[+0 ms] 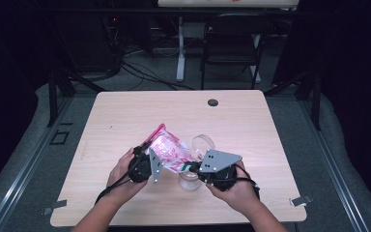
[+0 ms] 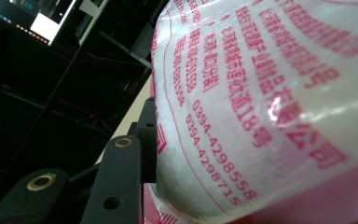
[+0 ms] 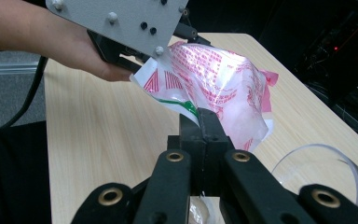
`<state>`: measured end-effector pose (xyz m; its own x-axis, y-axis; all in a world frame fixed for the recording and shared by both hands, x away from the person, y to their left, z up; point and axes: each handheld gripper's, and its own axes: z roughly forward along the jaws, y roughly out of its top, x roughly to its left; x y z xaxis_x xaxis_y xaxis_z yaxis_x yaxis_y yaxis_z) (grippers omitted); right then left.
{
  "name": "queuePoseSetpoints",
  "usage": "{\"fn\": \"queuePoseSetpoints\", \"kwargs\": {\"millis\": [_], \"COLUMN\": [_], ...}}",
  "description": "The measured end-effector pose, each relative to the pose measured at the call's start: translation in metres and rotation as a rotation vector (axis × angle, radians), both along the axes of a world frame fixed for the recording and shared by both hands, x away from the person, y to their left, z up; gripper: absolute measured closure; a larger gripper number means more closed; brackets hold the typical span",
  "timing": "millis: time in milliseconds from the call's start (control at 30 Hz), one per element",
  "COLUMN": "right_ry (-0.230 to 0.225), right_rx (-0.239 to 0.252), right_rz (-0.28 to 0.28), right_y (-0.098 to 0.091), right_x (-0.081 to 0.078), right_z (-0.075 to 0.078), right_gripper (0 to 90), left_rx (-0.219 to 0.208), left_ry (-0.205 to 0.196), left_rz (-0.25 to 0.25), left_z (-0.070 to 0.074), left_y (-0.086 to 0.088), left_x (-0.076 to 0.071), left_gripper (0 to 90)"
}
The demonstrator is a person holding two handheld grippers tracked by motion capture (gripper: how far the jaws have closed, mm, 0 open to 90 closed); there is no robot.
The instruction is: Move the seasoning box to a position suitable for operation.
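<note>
Over the pale wooden table (image 1: 125,111) (dark room beyond) we see bare surface all around; both the left gripper (image 1: 147,162) and the right gripper (image 3: 199,116) pinch the red-printed bag (image 1: 170,151).

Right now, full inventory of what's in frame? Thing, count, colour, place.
Bag: 1, clear plastic with pink-red print and white contents, held above the table's near middle between both grippers.
Clear container: 1, transparent, on the table just right of the bag, beside the right gripper.
Table: 1, light wood, centre of the high view.
Table hole cap: 1, dark, far edge of the table.
Folding chair: 1, black, on the floor beyond the table.
Left gripper: 1, black, clamped on the bag's left side.
Right gripper: 1, black, pinching the bag's edge.
Hands: 2, near edge.
</note>
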<state>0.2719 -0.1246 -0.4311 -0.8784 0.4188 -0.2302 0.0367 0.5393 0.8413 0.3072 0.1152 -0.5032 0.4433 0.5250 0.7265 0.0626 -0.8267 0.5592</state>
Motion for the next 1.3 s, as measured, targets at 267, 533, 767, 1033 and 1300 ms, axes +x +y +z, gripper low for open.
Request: {"fn": "queuePoseSetpoints", "kwargs": {"millis": [267,533,767,1033,1300], "right_ry": [-0.001,0.008,0.019,0.012,0.014], "right_rx": [0.003,0.015,0.026,0.023,0.035], "right_rz": [0.002,0.005,-0.005,-0.011,-0.015], "right_y": [-0.002,-0.002,-0.005,-0.007,-0.008], "right_x": [-0.003,-0.005,-0.003,-0.005,-0.006], "right_z": [-0.005,-0.009,-0.012,-0.015,-0.018], "right_gripper": [90.0,90.0,90.0,90.0,90.0], "left_rx": [0.048,0.107,0.126,0.139,0.168], "left_ry": [-0.038,-0.079,-0.089,-0.107,-0.118], "left_rz": [-0.006,0.003,-0.002,-0.009,-0.008], "left_z": [0.001,0.001,0.000,-0.002,-0.002], "left_y": [0.000,0.000,-0.002,-0.004,-0.004], "left_x": [-0.003,-0.009,-0.009,-0.010,-0.010], "left_gripper": [62.9,63.0,63.3,63.5,63.5]}}
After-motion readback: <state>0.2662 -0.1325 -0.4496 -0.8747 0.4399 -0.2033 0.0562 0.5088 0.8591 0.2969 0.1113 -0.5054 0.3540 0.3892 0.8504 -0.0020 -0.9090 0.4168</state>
